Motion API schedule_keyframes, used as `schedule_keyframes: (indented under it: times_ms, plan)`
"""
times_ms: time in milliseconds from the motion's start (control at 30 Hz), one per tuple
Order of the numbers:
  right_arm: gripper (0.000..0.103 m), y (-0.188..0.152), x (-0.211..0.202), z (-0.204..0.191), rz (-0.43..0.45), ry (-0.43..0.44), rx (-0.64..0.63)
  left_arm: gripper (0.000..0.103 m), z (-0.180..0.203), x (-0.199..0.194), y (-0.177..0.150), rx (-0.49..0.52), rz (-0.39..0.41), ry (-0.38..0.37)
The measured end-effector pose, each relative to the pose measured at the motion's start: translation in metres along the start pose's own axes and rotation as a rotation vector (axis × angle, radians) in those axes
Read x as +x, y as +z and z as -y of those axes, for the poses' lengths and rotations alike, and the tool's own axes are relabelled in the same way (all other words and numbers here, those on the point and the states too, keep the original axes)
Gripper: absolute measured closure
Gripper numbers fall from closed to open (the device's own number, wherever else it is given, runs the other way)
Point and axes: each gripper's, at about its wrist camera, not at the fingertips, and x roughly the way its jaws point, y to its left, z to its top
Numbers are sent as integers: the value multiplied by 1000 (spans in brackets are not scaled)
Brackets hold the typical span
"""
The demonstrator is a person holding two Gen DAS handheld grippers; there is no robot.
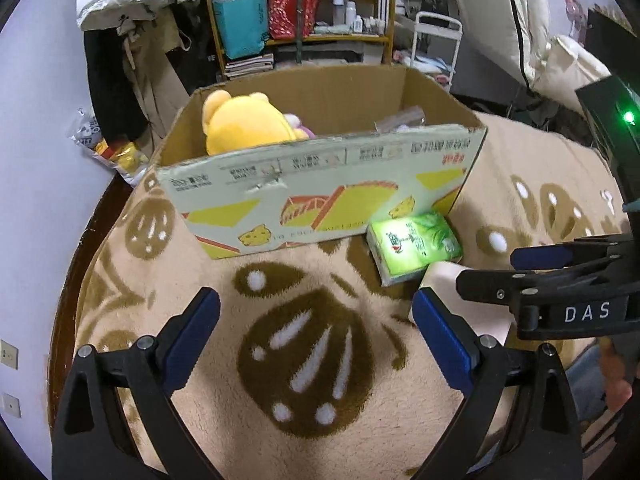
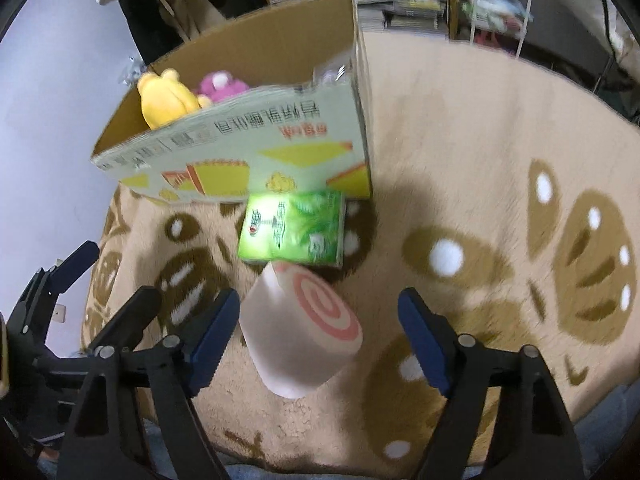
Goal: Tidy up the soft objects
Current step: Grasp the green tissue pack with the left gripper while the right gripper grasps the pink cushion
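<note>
Pink-swirl roll cushion [image 2: 298, 330] on its side beside green tissue pack [image 2: 292, 226]; plush toys [image 2: 168, 98] in box [image 2: 256, 140].

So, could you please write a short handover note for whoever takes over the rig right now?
Left gripper: open, empty, above bare blanket.
Right gripper: open, its fingers either side of the pink swirl roll cushion, not gripping.
Green tissue pack lies on the blanket against the cardboard box.
Done: yellow plush and pink plush are in the box.
Left: likely the roll cushion, then the tissue pack.
</note>
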Motion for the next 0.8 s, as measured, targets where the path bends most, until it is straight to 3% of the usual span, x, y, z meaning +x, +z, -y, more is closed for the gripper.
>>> schedule_keyframes:
  times_ms: [200,267,433,800]
  plan:
    - [31,-2,17,8,-87,5,54,7,3,9,-4,-17,-10,-11]
    - [51,-3,21,9,-112,53,79,7,6,14,-5,-8,-14,-9]
    - [75,-3,21,-2,-113,48,12,7,10,25,-5,-11,-37,-48]
    - [78,3,-7,6,-44,-49,-10,7,36,43,4,47,-19,-122]
